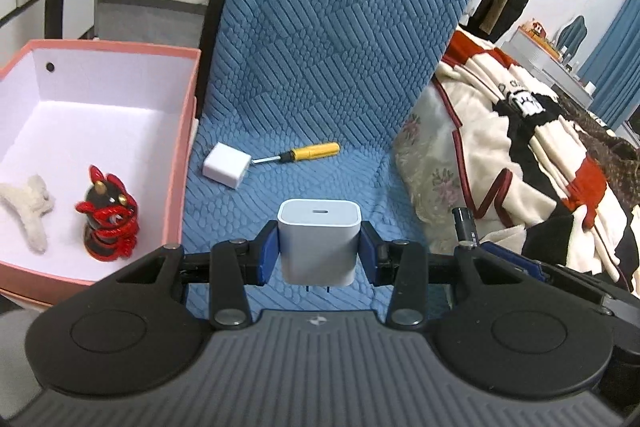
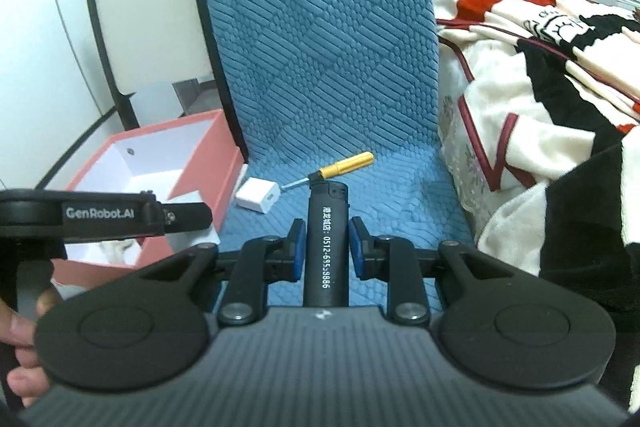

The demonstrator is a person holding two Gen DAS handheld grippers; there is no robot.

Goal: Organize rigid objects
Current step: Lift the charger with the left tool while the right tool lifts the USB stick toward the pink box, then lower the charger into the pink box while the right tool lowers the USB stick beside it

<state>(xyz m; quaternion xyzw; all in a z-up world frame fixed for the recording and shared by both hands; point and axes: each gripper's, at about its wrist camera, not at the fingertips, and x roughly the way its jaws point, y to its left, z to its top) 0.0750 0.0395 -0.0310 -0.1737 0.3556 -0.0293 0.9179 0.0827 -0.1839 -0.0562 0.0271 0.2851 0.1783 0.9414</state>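
half of white charger [image 1: 319, 241] prongs hidden; hair claw [image 1: 28, 205] cut off.

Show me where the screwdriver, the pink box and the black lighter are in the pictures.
screwdriver [image 1: 314, 151], left wrist view, on its yellow handle.
pink box [image 1: 188, 143], left wrist view, on its right outer wall.
black lighter [image 2: 326, 247], right wrist view, on its printed side.

"GenRobot.AI" on left gripper [image 2: 120, 215]; "0512-695?9886" on black lighter [image 2: 326, 247] (one digit blurred).

Left gripper [image 1: 320, 247] clamps white charger [image 1: 319, 241] above blue mat [image 1: 320, 67].
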